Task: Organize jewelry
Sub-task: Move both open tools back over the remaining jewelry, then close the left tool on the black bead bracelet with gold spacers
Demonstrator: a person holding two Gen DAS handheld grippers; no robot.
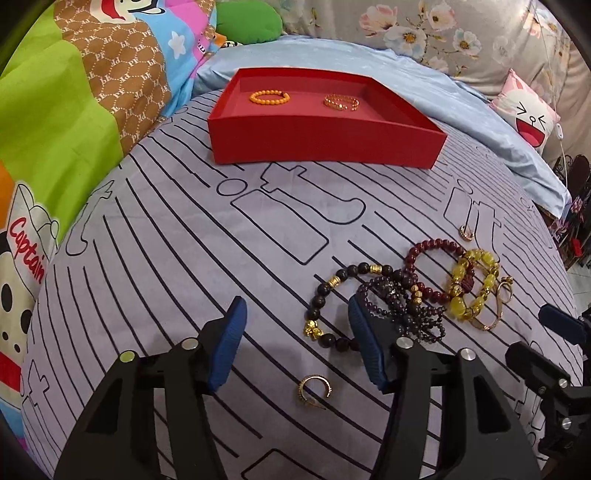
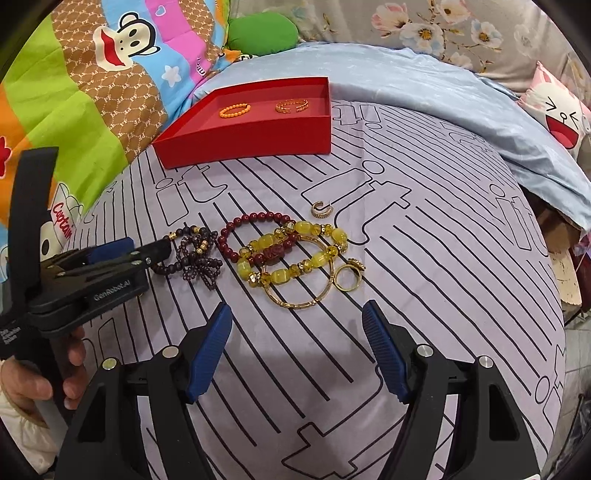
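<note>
In the left wrist view, the left gripper [image 1: 295, 341] filled the bottom of the frame, its blue-padded fingers [image 1: 225, 350] spread wide and holding nothing. Between them, low in the frame, a small gold open ring [image 1: 314, 389] lay on the bed sheet [image 1: 147, 258], a lilac-grey fabric printed with black stripes and outlined shapes. Just above the right finger sat a black-and-gold bead bracelet [image 1: 340, 302], touching a tangle of dark purple beads [image 1: 402, 306]. To the right of those lay a dark red bead bracelet [image 1: 432, 266] overlapped by a yellow bead bracelet [image 1: 474, 286], with a thin gold bangle [image 1: 495, 314] beneath. Another small gold ring [image 1: 466, 232] lay apart, above the cluster.

In the right wrist view, the right gripper [image 2: 297, 350] also stood wide and empty at the bottom of the frame, over bare sheet, near the gold bangle and a gold ring [image 2: 349, 275] touching it.

Farther up, at upper centre, a shallow red box [image 1: 325, 142] rested on the sheet, holding an orange bead bracelet [image 1: 269, 97] on its left and a gold chain bracelet [image 1: 341, 101] on its right, apart from each other. Behind it lay a pale blue sheet [image 1: 480, 122]. A bright cartoon quilt [image 1: 74, 110] filled the upper left, a floral cover [image 1: 424, 29] ran along the top, and a pink cartoon-face pillow [image 1: 528, 114] sat at the upper right.
</note>
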